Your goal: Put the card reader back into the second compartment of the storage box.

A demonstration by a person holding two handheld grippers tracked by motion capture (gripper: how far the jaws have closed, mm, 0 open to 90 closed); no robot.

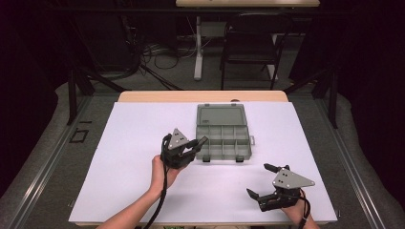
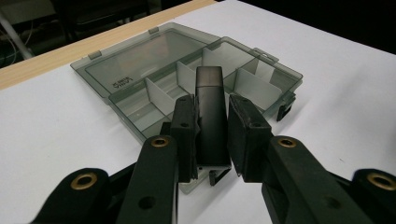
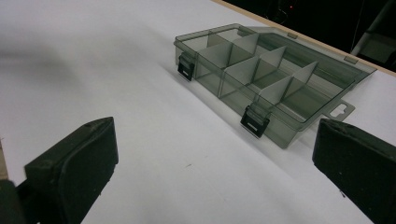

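My left hand-held gripper [image 2: 212,135] is clamped on a small dark rectangular block [image 2: 211,116], held upright between its pads just at the near left corner of the open grey compartment box [image 1: 223,138], whose lid lies flat behind its divided tray. I see that box sitting toward the far middle of the white tabletop [image 1: 129,157]. My right hand-held gripper [image 1: 261,180] rests low on the tabletop well apart from the box, nearer the right front edge, its jaws spread wide with nothing between them.
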